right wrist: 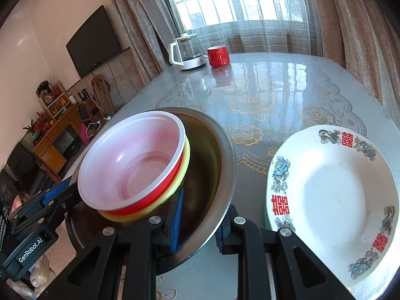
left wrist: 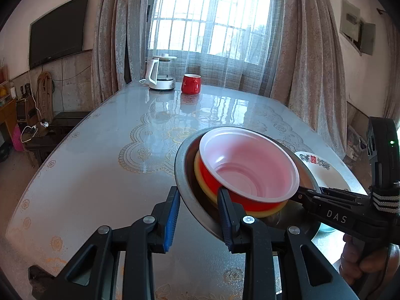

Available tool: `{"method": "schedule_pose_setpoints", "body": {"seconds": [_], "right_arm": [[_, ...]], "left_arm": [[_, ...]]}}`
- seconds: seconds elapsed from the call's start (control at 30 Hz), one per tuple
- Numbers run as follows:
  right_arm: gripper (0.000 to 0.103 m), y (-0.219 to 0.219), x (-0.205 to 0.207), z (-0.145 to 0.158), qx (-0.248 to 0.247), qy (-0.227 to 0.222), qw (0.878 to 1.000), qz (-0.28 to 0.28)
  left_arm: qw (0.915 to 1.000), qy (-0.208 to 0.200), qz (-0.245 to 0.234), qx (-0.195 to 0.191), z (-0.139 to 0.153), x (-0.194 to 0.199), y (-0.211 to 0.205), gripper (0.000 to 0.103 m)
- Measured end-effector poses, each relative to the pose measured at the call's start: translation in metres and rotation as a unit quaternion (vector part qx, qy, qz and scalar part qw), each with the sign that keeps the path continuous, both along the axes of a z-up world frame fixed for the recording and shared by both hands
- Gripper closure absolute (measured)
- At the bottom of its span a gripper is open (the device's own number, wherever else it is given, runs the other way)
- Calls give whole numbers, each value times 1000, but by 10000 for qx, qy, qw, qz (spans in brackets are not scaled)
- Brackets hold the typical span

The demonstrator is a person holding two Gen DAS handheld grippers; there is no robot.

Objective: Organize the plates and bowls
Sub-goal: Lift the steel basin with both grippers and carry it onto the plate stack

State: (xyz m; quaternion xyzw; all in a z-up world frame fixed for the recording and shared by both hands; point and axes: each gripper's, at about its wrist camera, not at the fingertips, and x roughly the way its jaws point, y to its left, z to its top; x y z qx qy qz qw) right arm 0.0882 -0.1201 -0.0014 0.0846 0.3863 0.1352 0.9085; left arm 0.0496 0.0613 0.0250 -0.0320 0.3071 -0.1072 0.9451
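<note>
Yellow bowl (right wrist: 183, 167) mostly hidden beneath red bowl (right wrist: 130, 160); white plate (left wrist: 315, 163) largely behind steel basin (left wrist: 186, 180).

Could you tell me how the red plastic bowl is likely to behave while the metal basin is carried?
The red bowl looks thin-walled, so probably light. It sits loosely in a yellow bowl, off-centre in the tilted metal basin, so it may slide. No jaws touch it; both grip the basin's rim.
</note>
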Motion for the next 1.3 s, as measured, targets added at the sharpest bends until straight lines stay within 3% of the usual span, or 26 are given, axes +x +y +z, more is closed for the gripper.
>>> {"method": "schedule_pose_setpoints", "body": {"seconds": [0.33,0.87,1.3], "right_arm": [[82,-57,-20,20,-86,-251,9976,-646],[82,-136,-35,30,-122,-382,9865,-1589],[82,-170,-27,1,-141,-46,9780,-2083]], "left_arm": [[9976,-110,-691,-6,17,10,-55,73],[9882,174,-1518,-103,20,35,-135,72],[9819,679,-1768,21,-8,58,-178,72]]}}
